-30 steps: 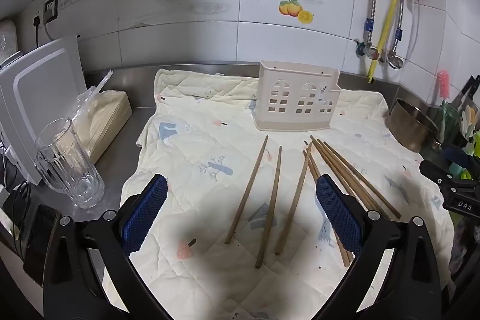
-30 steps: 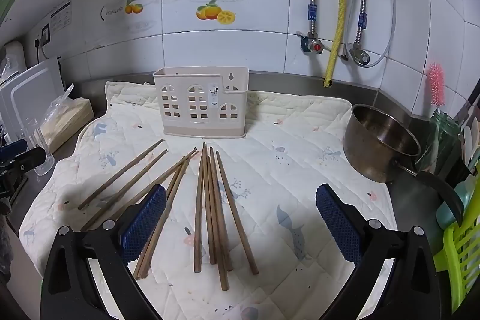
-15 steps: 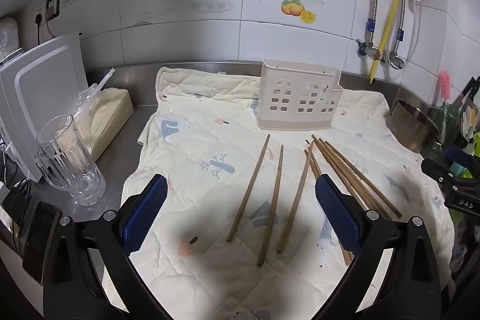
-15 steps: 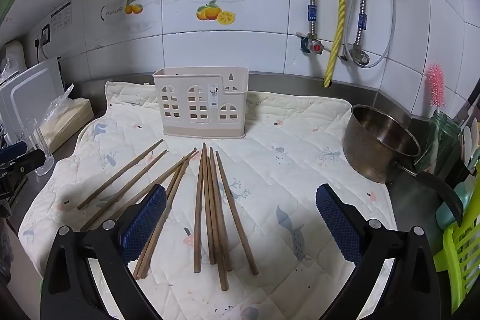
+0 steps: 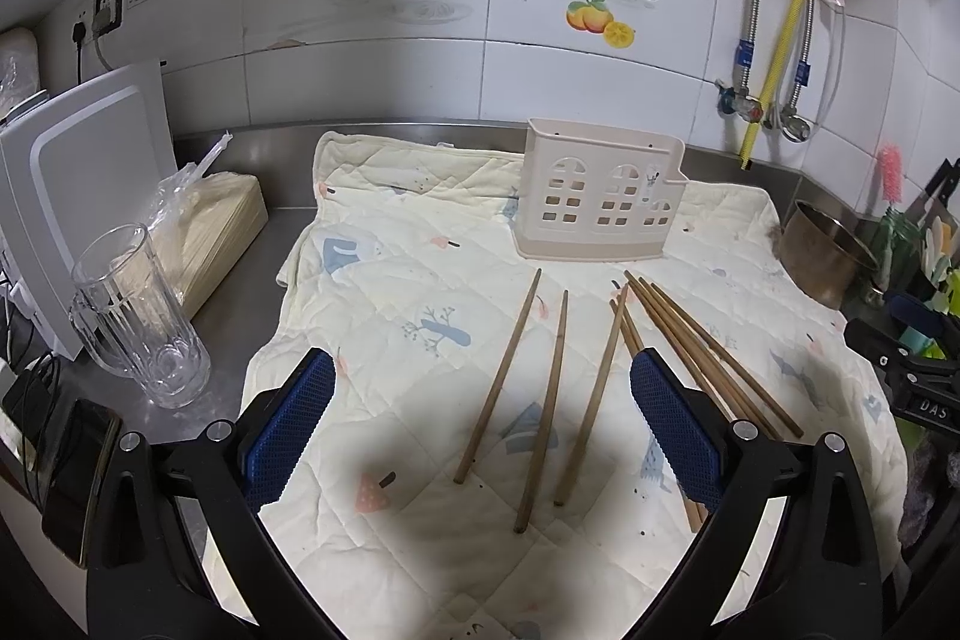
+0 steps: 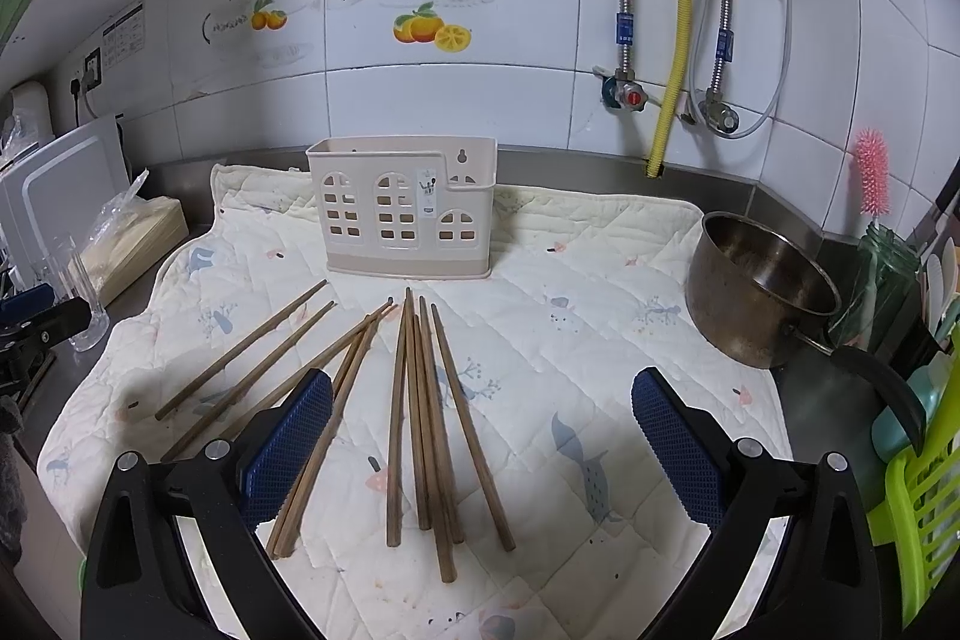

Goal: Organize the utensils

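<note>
Several brown wooden chopsticks (image 6: 420, 418) lie loose on a quilted cream mat (image 6: 600, 340), fanned out in front of a beige plastic utensil holder (image 6: 402, 214) that stands upright near the wall. In the left wrist view the chopsticks (image 5: 540, 394) and the holder (image 5: 600, 190) also show. My left gripper (image 5: 480, 424) is open and empty above the mat's near left part. My right gripper (image 6: 480, 442) is open and empty above the near ends of the chopsticks.
A clear glass (image 5: 138, 316), a bagged beige stack (image 5: 210, 226) and white cutting boards (image 5: 72, 196) stand left of the mat. A steel pot (image 6: 762, 292) sits at the right, with a green rack (image 6: 924, 508) and pink brush (image 6: 873, 172) beyond. A phone (image 5: 78, 478) lies at the near left.
The left wrist view has shifted slightly; both grippers stay open and the chopsticks have not moved.
</note>
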### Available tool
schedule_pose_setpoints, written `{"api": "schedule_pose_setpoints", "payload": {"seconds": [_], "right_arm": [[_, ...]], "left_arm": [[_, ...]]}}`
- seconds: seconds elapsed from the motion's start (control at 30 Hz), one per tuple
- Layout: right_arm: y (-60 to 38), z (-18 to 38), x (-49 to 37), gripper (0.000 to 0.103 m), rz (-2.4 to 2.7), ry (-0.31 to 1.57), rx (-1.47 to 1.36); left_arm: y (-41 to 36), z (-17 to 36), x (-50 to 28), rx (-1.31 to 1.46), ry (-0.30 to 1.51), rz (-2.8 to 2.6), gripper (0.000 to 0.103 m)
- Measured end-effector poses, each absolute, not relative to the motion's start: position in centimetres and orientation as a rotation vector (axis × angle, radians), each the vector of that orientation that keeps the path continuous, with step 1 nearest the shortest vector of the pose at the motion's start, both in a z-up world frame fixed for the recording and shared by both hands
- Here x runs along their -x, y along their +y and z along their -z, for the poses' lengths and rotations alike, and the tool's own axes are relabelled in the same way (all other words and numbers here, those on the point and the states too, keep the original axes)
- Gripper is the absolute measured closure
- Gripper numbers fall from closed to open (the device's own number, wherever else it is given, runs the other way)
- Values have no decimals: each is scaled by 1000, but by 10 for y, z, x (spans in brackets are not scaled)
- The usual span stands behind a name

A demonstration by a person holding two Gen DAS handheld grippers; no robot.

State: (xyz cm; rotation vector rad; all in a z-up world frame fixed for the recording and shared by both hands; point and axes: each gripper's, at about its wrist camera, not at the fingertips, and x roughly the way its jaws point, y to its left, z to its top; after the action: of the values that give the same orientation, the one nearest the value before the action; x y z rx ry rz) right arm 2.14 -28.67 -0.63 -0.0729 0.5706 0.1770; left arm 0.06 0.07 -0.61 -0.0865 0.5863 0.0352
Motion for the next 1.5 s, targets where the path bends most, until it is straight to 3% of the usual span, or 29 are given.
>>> {"api": "schedule_pose_setpoints", "payload": {"seconds": [1.5], "right_arm": [[-280, 8, -25, 7, -199, 562, 80]], "left_arm": [[5, 3, -3, 97, 584, -31, 6]]}}
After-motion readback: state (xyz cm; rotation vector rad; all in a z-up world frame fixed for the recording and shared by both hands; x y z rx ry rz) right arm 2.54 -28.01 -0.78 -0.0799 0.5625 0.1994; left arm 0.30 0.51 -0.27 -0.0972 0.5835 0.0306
